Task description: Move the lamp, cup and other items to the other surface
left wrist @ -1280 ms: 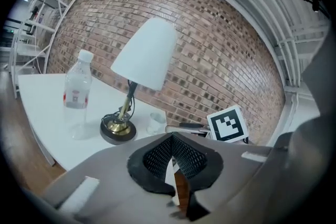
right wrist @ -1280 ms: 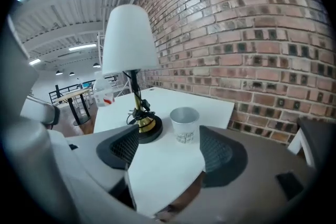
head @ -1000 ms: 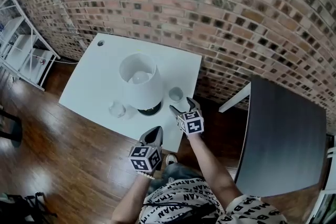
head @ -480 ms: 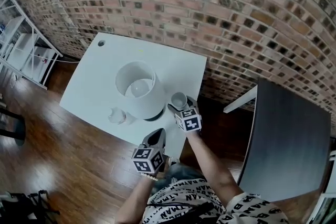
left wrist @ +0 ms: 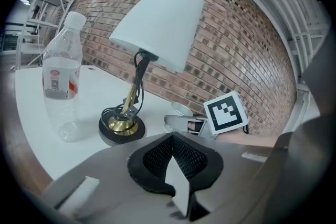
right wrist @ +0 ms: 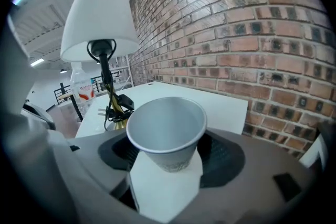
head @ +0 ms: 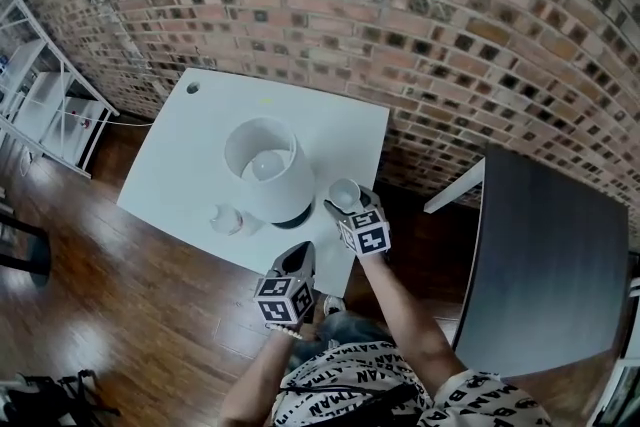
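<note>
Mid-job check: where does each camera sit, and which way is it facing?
Head view: on the person's head, looking steeply down at the white table, lamp, bottle and cup; both forearms, left tongs and right tongs show.
Left gripper view: on the left tongs, looking along their closed jaws across the table at lamp and bottle; the right tongs' marker cube shows.
Right gripper view: on the right tongs, facing the brick wall; the cup stands between their jaws, which have just been closing.
Shared: all three show the lamp.

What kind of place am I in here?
Probably an indoor studio or loft-style room: a brick wall, a polished wood floor, and white metal shelving beside a white table.
</note>
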A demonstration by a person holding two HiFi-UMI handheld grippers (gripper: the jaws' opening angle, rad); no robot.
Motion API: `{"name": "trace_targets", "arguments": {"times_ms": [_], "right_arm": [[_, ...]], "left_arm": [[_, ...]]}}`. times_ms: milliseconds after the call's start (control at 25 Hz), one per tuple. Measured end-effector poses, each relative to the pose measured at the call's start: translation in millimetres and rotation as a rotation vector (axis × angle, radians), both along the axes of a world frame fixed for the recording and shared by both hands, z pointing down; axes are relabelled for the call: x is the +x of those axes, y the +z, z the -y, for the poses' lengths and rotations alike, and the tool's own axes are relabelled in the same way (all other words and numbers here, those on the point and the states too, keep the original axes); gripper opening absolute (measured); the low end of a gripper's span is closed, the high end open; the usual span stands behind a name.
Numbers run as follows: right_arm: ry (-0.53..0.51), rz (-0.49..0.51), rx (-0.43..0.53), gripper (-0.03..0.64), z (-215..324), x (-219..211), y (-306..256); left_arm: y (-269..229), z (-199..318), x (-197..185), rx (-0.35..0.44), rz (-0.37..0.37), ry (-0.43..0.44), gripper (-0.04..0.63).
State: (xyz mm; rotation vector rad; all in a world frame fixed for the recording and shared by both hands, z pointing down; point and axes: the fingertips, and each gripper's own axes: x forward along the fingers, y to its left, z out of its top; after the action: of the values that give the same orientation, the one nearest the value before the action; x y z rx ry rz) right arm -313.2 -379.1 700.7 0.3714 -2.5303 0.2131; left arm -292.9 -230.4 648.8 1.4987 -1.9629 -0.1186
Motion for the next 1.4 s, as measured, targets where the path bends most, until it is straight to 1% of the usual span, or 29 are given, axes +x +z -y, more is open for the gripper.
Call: {"name": "trace_targets", "arguments": {"times_ms": [120, 320, 440, 520, 800, 920, 1040, 1240, 1400], "right_arm": [[0.018, 0.025, 0.006, 0.347, -13, 17, -23], [0.076, 0.053, 0.034, 0.347, -39, 56, -60], [0.110, 0.060, 0.045, 0.345, -62, 81, -75], [0.147, 0.070, 0.052, 0.347, -75, 101, -85], [0.287, 0.090, 0.080, 0.345, -123, 180, -109], [0.362, 0.095, 0.086, 0.344, -140, 219, -119], [0.444, 0.078, 0.094, 0.344, -149, 270, -116], [0.598, 0.062, 0.102, 0.344, -156, 362, -118], [0.701, 0.050, 0.098, 0.344, -153, 435, -114]], "left_arm": [[-8, -2, 6, 0.001, 0.024, 0.025, 0.000], [-29, -7, 25, 0.029, 0.047, 0.095, 0.000], [-40, -23, 41, 0.018, 0.093, 0.137, 0.000], [-47, -31, 53, 0.016, 0.116, 0.168, 0.000], [-74, -59, 102, 0.050, 0.144, 0.288, 0.000], [-78, -64, 135, 0.057, 0.152, 0.362, 0.000], [-78, -67, 176, 0.062, 0.148, 0.450, 0.000], [-79, -66, 258, 0.077, 0.141, 0.610, 0.000], [-79, -55, 320, 0.081, 0.140, 0.715, 0.000]]}}
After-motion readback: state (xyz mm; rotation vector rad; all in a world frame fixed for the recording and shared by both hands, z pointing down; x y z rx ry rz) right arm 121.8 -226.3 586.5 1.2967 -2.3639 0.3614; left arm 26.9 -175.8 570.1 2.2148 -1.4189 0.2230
